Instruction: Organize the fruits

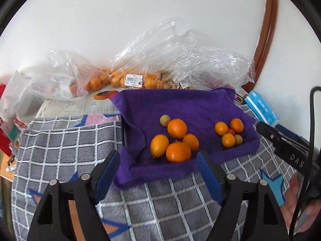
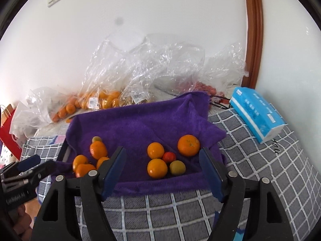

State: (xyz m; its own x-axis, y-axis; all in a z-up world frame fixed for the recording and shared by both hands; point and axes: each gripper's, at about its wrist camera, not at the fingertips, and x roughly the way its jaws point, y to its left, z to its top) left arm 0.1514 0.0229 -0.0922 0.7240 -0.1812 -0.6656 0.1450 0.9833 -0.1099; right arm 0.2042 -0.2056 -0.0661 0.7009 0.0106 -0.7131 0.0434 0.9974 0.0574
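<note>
Left wrist view: left claw (image 1: 157, 161) open above oranges (image 1: 176, 140).

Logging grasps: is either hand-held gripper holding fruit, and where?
Neither. The left hand-held gripper and right hand-held gripper are both open and empty.

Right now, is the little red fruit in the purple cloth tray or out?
In. The little red fruit sits on the purple cloth tray, nestled among orange fruits.

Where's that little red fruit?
In the right wrist view, the red fruit sits on the purple towel, in the right-hand cluster, wedged among three oranges and a greenish fruit.
</note>
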